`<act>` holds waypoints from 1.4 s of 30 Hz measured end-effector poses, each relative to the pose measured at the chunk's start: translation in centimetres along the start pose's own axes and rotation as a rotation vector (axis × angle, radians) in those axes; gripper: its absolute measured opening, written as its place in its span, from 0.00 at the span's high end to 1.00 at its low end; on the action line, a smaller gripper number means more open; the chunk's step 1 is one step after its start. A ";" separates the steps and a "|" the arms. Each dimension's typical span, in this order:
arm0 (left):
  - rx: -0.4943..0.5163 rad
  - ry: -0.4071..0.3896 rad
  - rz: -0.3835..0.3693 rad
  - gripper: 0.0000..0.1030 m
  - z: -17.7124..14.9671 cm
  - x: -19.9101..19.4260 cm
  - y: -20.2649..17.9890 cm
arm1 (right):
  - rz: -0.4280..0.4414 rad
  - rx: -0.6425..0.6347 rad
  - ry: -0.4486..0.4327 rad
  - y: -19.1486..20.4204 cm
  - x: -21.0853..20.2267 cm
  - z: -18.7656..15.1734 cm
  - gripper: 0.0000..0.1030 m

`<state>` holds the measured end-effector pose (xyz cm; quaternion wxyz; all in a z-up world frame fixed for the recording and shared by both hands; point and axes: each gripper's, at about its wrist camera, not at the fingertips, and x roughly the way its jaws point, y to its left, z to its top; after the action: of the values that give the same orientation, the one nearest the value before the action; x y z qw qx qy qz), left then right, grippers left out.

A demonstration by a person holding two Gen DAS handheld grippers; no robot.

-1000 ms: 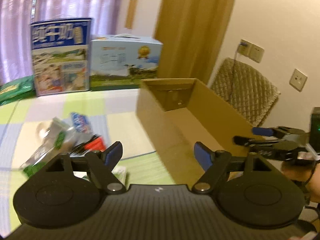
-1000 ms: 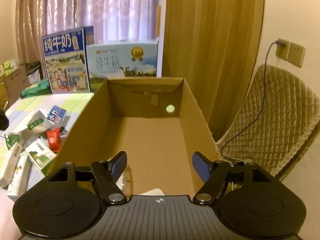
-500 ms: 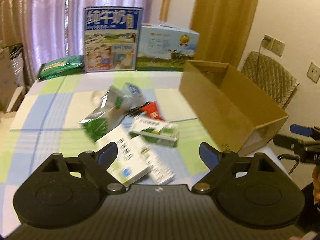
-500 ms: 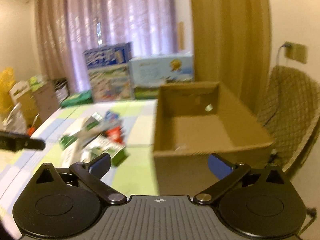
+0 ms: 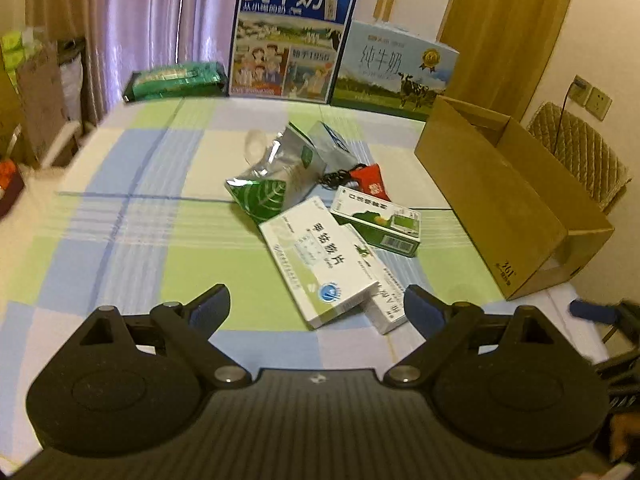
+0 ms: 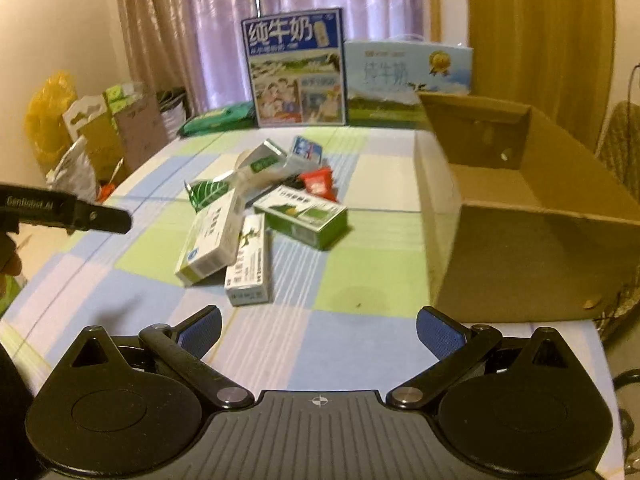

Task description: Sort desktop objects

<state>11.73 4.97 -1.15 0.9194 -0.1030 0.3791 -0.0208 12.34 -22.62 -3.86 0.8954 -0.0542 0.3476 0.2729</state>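
Both claws hung above the near edge of the worktop (image 5: pixel 132 216), which carried a checked cloth of green, blue and white. The left claw (image 5: pixel 316 308) was spread wide with nothing between its blue pads, and the right claw (image 6: pixel 318 330) was likewise wide apart and empty.

The things to sort lay in a loose heap near the middle of the worktop. Nearest was a white medicine box (image 5: pixel 318 254), resting partly on a long narrow box (image 6: pixel 248 266) just to its right. Beyond these lay a green box (image 5: pixel 378 222), touching the white one at its far corner. A red packet (image 5: pixel 372 182) sat just behind the green box, with a dark cord beside it. To the left, a silver pouch (image 5: pixel 276 172) with a green leaf print lay crumpled, and a small blue-and-white carton (image 6: pixel 307 149) lay at the far end of the heap.

An open cardboard box (image 6: pixel 516 240) stood on the right side of the worktop, apart from the heap. Its floor, where visible, was bare. Two milk cartons (image 5: pixel 292 36) stood at the far edge against the curtains, with a green bag (image 5: pixel 176 78) to their left.
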 end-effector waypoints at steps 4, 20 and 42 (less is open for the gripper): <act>-0.012 0.019 -0.002 0.11 0.4 2.0 -0.2 | 0.027 -0.017 0.015 0.6 2.2 -0.1 0.02; -0.010 0.138 -0.027 0.20 1.7 11.4 -0.5 | 0.101 -0.084 0.076 2.6 9.3 -0.8 0.02; 0.100 0.118 0.010 0.38 0.7 8.7 2.3 | 0.089 -0.132 0.121 4.5 13.8 0.7 0.66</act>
<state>18.32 6.36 -7.21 0.8995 -0.0537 0.4317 -0.0409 18.84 -12.37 -11.93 0.8542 -0.1138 0.3843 0.3311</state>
